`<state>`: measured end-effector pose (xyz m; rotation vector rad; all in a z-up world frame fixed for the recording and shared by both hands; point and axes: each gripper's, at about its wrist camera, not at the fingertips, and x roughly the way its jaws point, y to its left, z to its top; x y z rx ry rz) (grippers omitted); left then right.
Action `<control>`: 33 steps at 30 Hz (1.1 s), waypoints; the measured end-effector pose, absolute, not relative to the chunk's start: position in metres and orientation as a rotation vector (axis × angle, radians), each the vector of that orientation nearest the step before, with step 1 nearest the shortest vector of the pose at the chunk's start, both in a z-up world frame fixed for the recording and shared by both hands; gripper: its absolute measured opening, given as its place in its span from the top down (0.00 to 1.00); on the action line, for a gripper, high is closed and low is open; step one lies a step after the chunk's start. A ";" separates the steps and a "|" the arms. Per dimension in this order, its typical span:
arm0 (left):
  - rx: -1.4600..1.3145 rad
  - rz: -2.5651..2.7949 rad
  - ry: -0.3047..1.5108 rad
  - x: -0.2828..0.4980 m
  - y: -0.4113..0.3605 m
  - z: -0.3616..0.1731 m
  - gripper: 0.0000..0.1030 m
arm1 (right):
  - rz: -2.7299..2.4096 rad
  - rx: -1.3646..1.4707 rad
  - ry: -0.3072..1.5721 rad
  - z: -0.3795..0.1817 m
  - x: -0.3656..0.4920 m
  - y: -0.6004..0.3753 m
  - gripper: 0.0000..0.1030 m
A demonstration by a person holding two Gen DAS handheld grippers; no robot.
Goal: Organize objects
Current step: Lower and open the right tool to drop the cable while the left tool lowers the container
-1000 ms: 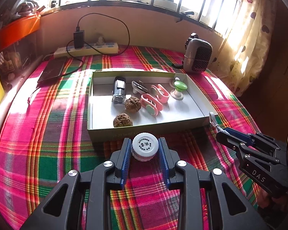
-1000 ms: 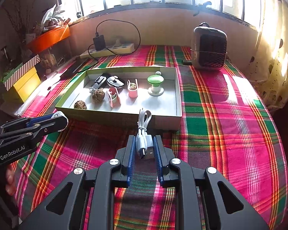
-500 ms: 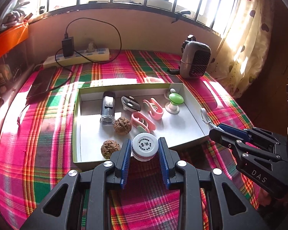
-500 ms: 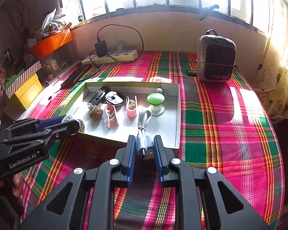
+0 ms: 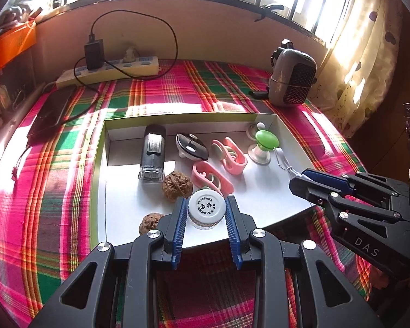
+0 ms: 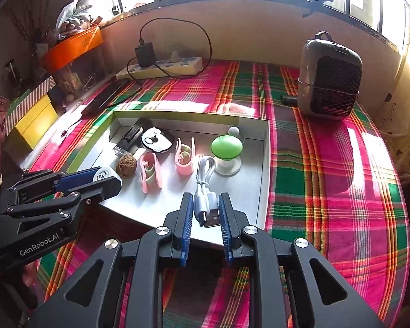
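left wrist view: plaid cloth [image 5: 54, 191] covered the table below a barred window; power strip [image 5: 109, 68] by the wall, small heater [image 5: 292, 79] at far right. curtain edge washed out by sun. the near walnut [image 5: 150, 222] was partly hidden behind the left gripper [image 5: 205, 210], which was clenched on a white-capped jar [image 5: 205, 208] over the near part of the shallow box [image 5: 101, 164]. in the box: black stamp [image 5: 153, 155], a second walnut [image 5: 176, 186], two pink clips [image 5: 218, 166], green knob [image 5: 265, 143].

right wrist view: same cloth; orange bin [image 6: 73, 46] and yellow box [image 6: 35, 120] at left, contents unclear. right gripper [image 6: 205, 216] was clamped on a folded white usb cable [image 6: 203, 188] above the box's near edge; the cable's far loop reached over the box floor.
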<state>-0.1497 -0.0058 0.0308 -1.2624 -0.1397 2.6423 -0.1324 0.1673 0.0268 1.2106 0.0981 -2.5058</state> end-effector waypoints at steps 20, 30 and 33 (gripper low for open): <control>-1.318 2.624 -0.145 -0.169 -0.004 0.014 0.74 | -2.424 1.296 0.125 0.003 -0.160 0.160 0.80; -1.321 2.622 -0.117 -0.170 0.001 0.014 0.74 | -2.414 1.309 0.147 -0.002 -0.162 0.157 0.80; -1.324 2.626 -0.107 -0.170 0.002 0.014 0.74 | -2.415 1.309 0.147 -0.002 -0.162 0.156 0.80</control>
